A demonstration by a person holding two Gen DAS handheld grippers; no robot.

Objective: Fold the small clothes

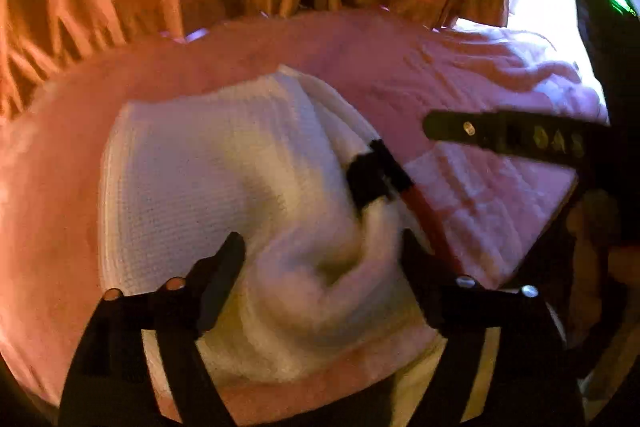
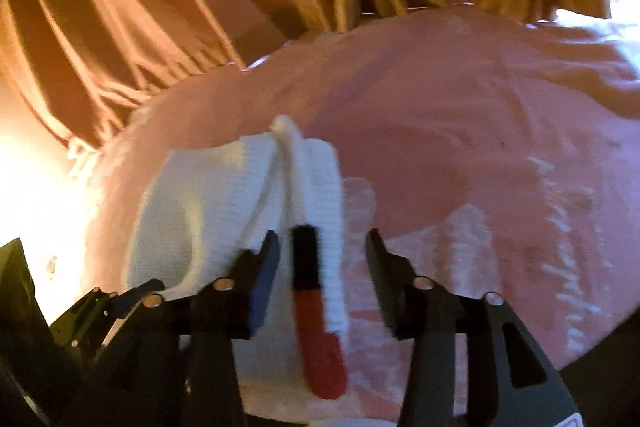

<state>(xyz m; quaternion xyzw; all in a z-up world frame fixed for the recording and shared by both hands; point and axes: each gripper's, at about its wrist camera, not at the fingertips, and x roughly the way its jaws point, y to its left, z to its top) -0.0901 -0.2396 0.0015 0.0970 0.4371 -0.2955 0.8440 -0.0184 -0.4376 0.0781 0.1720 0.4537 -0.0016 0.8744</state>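
A white knitted garment (image 1: 224, 167) lies bunched on the pink bedcover (image 1: 360, 51). A narrow strip, black then red (image 1: 384, 175), runs along its right side. My left gripper (image 1: 322, 247) hangs open just over the garment's rumpled lower part, with nothing pinched. In the right wrist view the same garment (image 2: 208, 203) lies at centre left, and its black and red strip (image 2: 310, 307) runs down between the fingers of my right gripper (image 2: 323, 239). That gripper is open, its pads clear of the strip.
A pale pink textured cloth (image 1: 480, 211) lies folded right of the garment. Orange curtains (image 2: 160, 7) hang behind the bed. The right gripper's finger (image 1: 500, 133) and a hand (image 1: 592, 227) show at the left view's right edge. A dark device with a green light (image 1: 616, 3) stands far right.
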